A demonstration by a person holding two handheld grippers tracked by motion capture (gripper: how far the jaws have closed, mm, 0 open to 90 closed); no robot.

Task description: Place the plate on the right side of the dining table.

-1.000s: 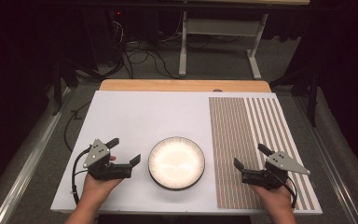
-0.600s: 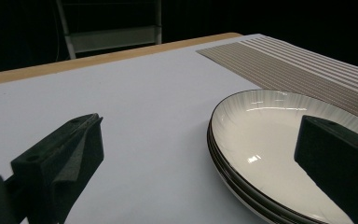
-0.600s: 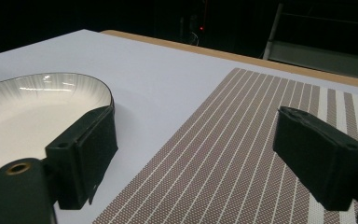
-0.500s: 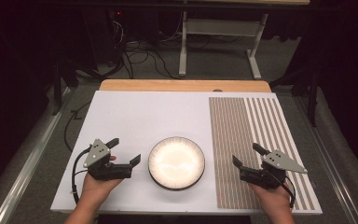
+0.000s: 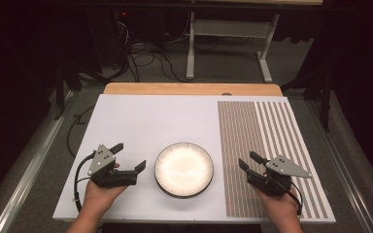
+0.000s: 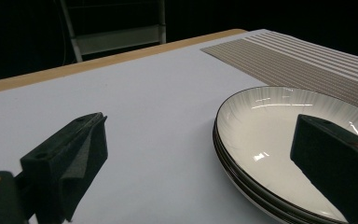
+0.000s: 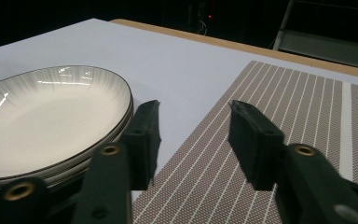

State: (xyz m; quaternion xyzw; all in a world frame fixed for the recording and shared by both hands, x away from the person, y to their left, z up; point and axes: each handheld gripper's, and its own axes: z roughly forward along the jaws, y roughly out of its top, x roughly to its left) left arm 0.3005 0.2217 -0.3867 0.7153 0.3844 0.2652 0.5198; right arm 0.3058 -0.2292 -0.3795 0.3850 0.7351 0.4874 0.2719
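Note:
A stack of white plates with dark rims (image 5: 183, 169) sits near the front middle of the white tabletop (image 5: 150, 121). My left gripper (image 5: 130, 156) rests just left of the stack, held in a hand, its jaws wide open and pointing toward the plates. In the left gripper view the plates (image 6: 270, 140) lie ahead of the right jaw, and nothing is between the jaws of the left gripper (image 6: 200, 126). My right gripper (image 5: 246, 160) sits on the striped placemat (image 5: 267, 145). Its jaws have just been closing and stand narrower, with nothing between them. The right gripper (image 7: 193, 107) has the plates (image 7: 51, 112) to its left.
The brown striped placemat (image 7: 279, 107) covers the right part of the table. A wooden strip (image 5: 189, 89) runs along the far edge. Beyond it are dark floor, cables (image 5: 145, 58) and a metal table frame (image 5: 228, 34).
The right gripper's jaws have drawn closer together with nothing between them. The left gripper and the plates have not moved.

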